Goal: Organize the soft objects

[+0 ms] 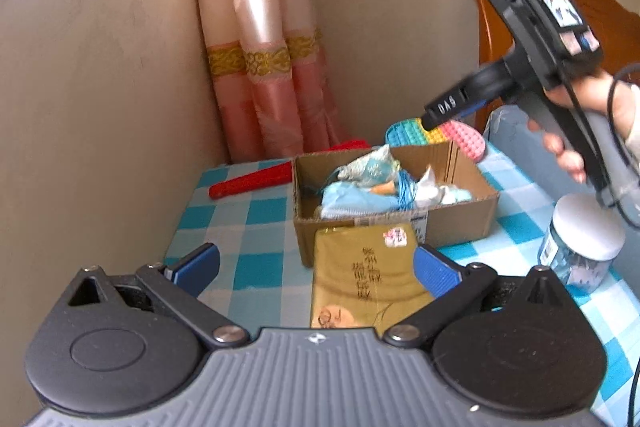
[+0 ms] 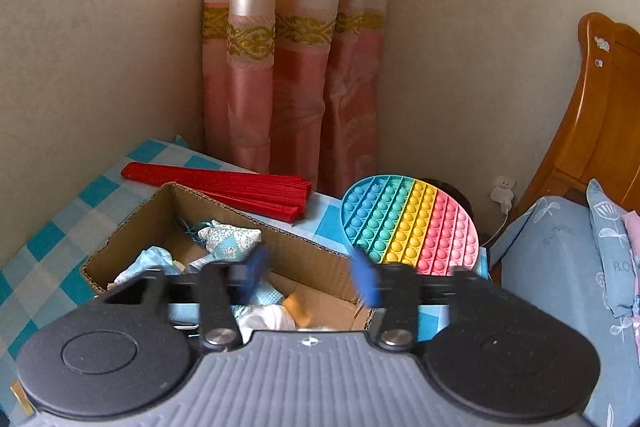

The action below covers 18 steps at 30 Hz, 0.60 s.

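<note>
An open cardboard box stands on a blue-checked table and holds soft things: a light blue cloth and a patterned fabric pouch. My left gripper is open wide, low over the table in front of the box. A flat gold packet lies between its fingers, and neither pad presses on it. My right gripper hovers over the box's far right part, held by a person's hand. Its blurred jaws stand apart with nothing gripped between them.
A rainbow bubble-pop mat leans behind the box. A red folded fan lies at the back left. A white-lidded jar stands on the right. Walls and a pink curtain close the corner; blue bedding is right.
</note>
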Motion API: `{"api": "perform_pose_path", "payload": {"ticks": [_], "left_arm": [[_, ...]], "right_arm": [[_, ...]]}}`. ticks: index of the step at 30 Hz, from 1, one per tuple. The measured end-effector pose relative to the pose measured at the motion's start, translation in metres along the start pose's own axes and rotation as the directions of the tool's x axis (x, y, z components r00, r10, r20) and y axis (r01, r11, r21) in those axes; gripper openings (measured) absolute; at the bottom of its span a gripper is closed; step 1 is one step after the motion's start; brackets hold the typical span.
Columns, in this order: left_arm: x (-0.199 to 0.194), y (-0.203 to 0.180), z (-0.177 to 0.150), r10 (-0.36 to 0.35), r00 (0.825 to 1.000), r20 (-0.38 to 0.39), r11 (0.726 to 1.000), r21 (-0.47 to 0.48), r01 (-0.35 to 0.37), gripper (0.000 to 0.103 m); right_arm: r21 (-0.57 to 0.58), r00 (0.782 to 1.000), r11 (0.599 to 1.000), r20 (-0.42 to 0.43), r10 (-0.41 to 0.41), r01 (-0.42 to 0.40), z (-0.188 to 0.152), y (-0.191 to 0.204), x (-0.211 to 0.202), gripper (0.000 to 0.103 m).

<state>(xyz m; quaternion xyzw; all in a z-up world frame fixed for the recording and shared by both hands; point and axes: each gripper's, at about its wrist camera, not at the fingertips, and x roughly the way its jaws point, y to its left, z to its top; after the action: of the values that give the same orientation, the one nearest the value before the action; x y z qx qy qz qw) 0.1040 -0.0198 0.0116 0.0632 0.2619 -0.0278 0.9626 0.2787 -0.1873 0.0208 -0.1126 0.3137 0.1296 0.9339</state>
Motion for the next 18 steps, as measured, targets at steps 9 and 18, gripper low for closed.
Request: {"api": "perform_pose_path", "payload": {"ticks": [9,18], "left_arm": [[0.0,0.008,0.001,0.008,0.999,-0.039,0.998,-0.066,-0.011,0.102],[-0.005,0.012,0.0,0.015,0.985,-0.173,0.993,-0.111,-0.035,0.102]], "right_arm": [[0.044,1.0,0.999,-0.024,0.003,-0.002,-0.02,0.004,-0.046,0.103],[0.13,0.975,0.985,-0.207,-0.085,0.113,-0.081,0.028,-0.106,0.103]]}}
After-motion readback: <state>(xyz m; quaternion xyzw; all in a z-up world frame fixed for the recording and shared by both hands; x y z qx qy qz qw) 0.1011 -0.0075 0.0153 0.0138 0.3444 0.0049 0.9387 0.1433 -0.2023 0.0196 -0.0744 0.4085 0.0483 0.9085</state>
